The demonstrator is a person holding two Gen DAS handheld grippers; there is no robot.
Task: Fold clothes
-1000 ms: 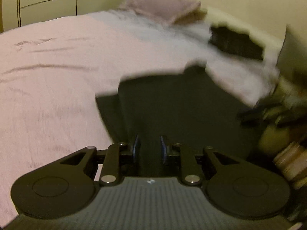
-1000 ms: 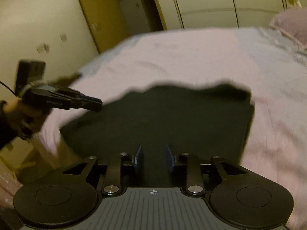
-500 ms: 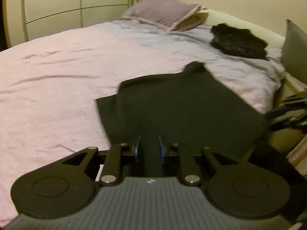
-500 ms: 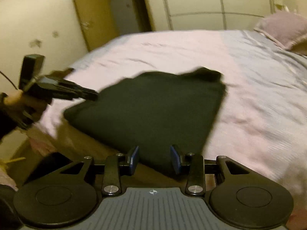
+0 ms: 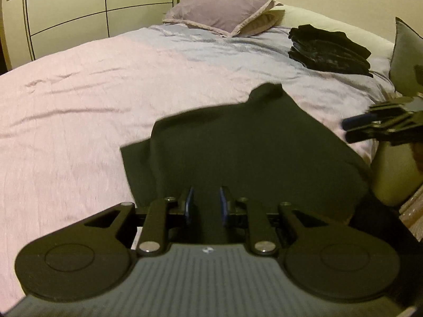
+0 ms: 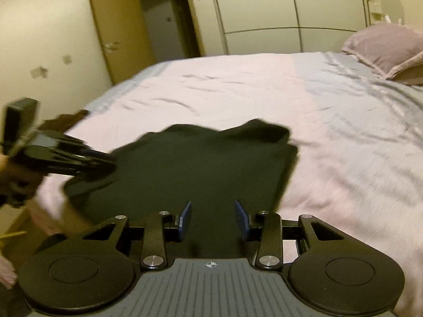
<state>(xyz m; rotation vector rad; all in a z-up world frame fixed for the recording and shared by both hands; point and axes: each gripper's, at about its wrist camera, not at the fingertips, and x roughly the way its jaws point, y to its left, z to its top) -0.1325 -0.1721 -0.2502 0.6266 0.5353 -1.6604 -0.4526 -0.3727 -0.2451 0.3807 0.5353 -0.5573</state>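
A dark folded garment [image 5: 251, 153] [image 6: 198, 171] lies flat on the pink bedspread, near the bed's edge. My left gripper [image 5: 206, 206] hovers over its near edge with the jaws a narrow gap apart. Both blue pads [image 5: 189, 206] show bare, with dark cloth beyond them. In the right wrist view the left gripper [image 6: 105, 158] reaches the garment's left corner, blurred. My right gripper [image 6: 212, 216] stands open above the garment's near side with nothing pinched. In the left wrist view the right gripper [image 5: 349, 129] sits apart from the cloth, off the bed's right edge.
The bed [image 5: 79, 105] [image 6: 343, 145] stretches wide behind the garment. A stack of dark folded clothes [image 5: 327, 50] lies near the lilac pillow [image 5: 222, 10] [image 6: 383, 45]. A grey cushion [image 5: 404, 58] stands far right. Wardrobe doors [image 6: 290, 13] line the back wall.
The garment, raised and blurred a second ago, now lies flat. My right gripper's jaws have widened and it has drawn back from the cloth. The left gripper looks much the same.
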